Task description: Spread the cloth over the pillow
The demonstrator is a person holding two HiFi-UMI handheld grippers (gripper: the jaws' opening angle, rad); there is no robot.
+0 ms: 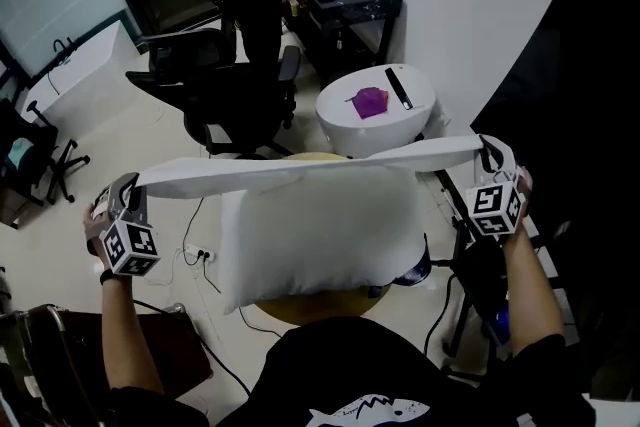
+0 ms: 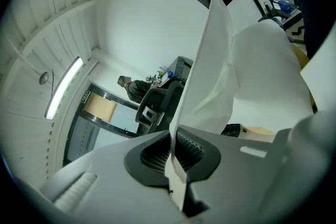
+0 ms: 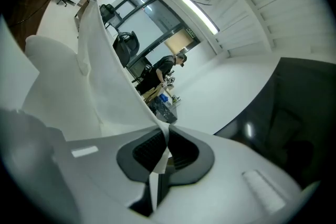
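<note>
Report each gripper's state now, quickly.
Left gripper: shut on one end of the white cloth.
Right gripper: shut on the other end of the white cloth.

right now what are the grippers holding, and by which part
The cloth, stretched between them: the left gripper is shut on one end, the right gripper on the other end.

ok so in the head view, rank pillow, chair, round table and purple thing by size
1. pillow, though it is nearest the camera
2. chair
3. round table
4. purple thing
</note>
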